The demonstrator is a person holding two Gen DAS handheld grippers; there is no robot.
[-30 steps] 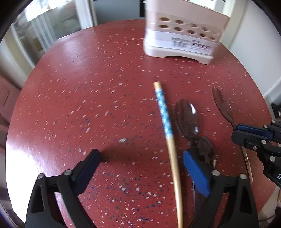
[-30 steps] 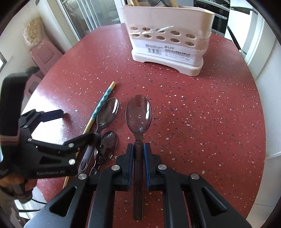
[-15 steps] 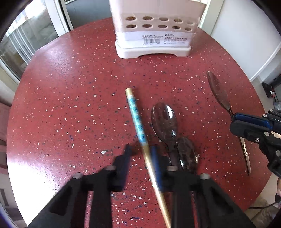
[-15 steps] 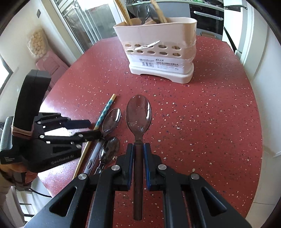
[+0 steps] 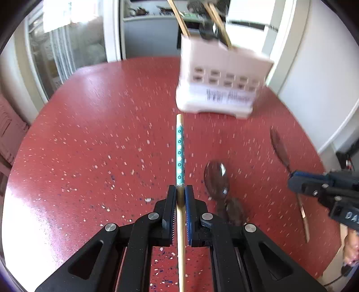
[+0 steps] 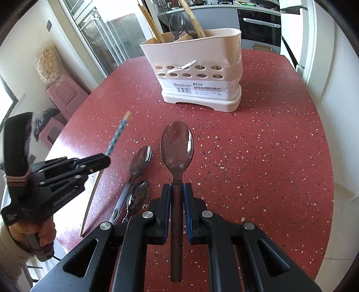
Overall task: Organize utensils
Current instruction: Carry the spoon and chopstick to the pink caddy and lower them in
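Observation:
A wooden chopstick (image 5: 179, 152) with a teal patterned band sticks out ahead of my left gripper (image 5: 180, 191). Its jaws are closing tight, and the pads press on the chopstick, which is lifted off the red table (image 5: 89, 134). My right gripper (image 6: 177, 191) is shut on the handle of a dark spoon (image 6: 177, 146), bowl forward. The cream utensil holder (image 6: 197, 74) stands at the far side with chopsticks and a spoon (image 6: 177, 20) in it. Two more spoons (image 6: 141, 159) (image 6: 139, 197) lie on the table between the grippers.
A person's hand (image 6: 33, 233) grips the left tool's handle at the table's near left edge. A pink stool (image 6: 65, 96) stands on the floor beyond that edge. White walls run close along the right side of the table.
My left gripper went from wide open to shut on the chopstick and lifted it, and its view tipped up toward the holder. The right gripper kept its hold on the spoon.

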